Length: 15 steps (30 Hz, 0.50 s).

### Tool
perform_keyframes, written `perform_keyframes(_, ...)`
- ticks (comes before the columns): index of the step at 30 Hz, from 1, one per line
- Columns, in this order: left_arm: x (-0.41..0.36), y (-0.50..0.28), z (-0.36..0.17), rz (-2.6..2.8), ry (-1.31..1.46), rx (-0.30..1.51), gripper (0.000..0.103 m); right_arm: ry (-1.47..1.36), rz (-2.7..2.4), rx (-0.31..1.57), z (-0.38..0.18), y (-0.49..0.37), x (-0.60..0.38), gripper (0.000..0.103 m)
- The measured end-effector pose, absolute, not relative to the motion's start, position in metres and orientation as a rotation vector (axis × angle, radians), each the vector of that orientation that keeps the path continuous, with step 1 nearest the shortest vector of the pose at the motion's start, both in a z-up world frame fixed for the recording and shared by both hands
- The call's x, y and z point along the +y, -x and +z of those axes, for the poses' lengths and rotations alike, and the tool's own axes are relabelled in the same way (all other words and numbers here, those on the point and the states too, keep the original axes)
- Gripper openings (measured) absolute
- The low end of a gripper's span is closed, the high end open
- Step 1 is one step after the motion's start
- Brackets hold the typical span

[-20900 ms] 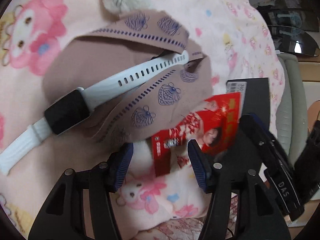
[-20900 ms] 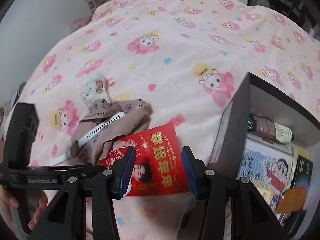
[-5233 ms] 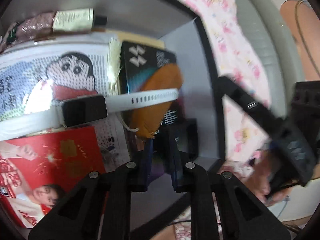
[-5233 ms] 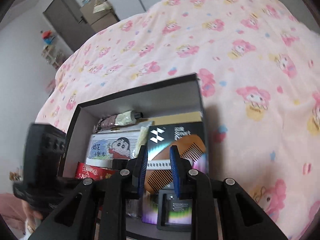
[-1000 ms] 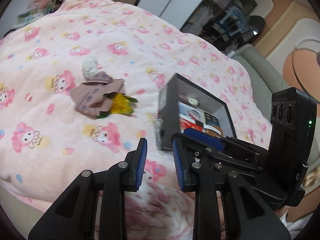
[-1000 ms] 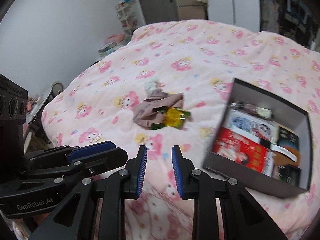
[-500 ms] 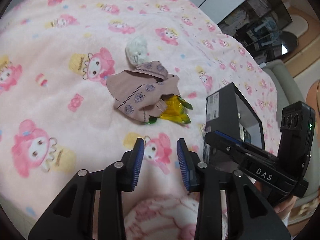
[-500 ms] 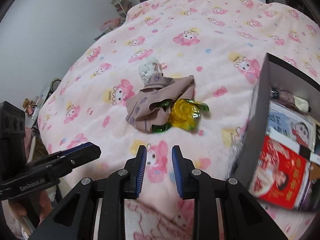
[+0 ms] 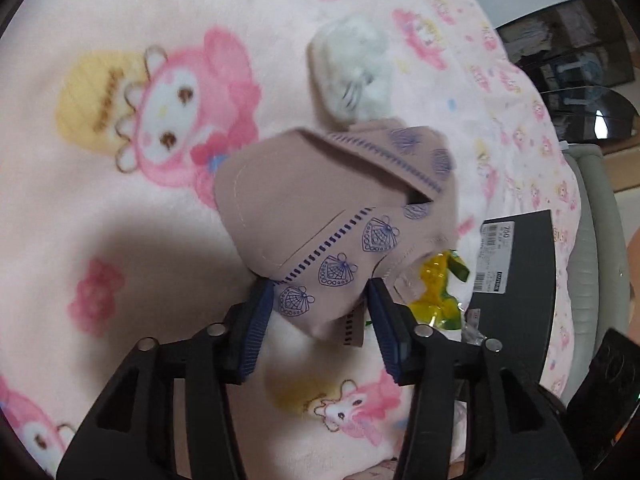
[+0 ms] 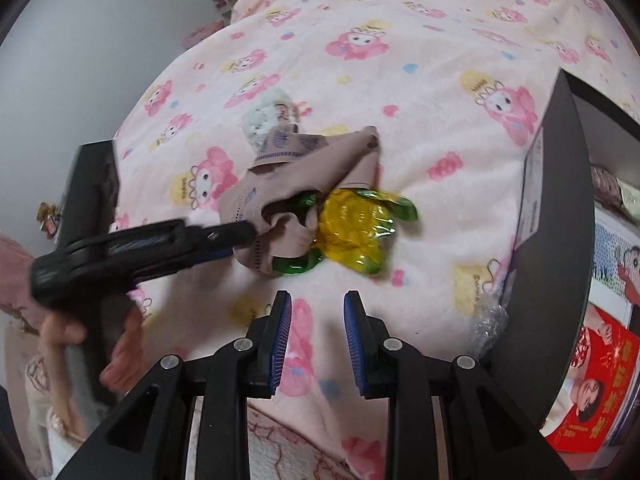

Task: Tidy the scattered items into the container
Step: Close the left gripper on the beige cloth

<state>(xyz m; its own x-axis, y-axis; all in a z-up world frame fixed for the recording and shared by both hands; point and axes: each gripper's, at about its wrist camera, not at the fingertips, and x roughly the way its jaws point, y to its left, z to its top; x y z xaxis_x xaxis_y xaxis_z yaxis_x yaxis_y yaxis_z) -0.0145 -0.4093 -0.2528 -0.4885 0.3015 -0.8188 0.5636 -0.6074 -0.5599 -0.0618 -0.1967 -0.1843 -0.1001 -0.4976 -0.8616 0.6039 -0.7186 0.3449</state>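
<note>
Left gripper (image 9: 320, 312), fingers just widened, is straddling the soft mauve shell-print cloth (image 9: 320, 216) without pinching. Right gripper (image 10: 316, 320) is hovering, parted and empty, over fleecy bedding (image 10: 400, 60) near the crinkly yellow wrapper (image 10: 352, 232).

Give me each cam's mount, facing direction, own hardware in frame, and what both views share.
Left wrist: on the left gripper, looking steeply down at the beige cloth lying between its open fingers.
Right wrist: on the right gripper, angled down across the blanket; it shows its own empty fingers, the left gripper and the hand holding it.
Shared: cloth, yellow wrapper, fluffy white item, black box.
</note>
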Motion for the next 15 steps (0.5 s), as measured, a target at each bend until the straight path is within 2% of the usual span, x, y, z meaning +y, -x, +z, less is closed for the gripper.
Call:
perform_keyframes(2,-0.409,0.008,-0.249,-2.246,-1.458,1.323,0.003,-1.444,-1.896,0.122,-0.187,0.062,-0.197,0.024)
perform_keyframes(8,-0.384,-0.02,-0.227,-2.334,-1.443,1.435,0.003,-1.427,-1.887,0.093,-0.181,0.057,-0.204,0.024)
perform_keyframes(13,-0.348,-0.032,-0.197,-2.47,-1.481,1.428,0.003,-1.422,-1.897,0.055,-0.175,0.054,-0.2,0.026)
perform_keyframes(15,-0.345,-0.038,-0.192,-2.47,-1.495,1.398,0.006,-1.434,-1.888,0.056,-0.175,0.052,-0.2,0.028)
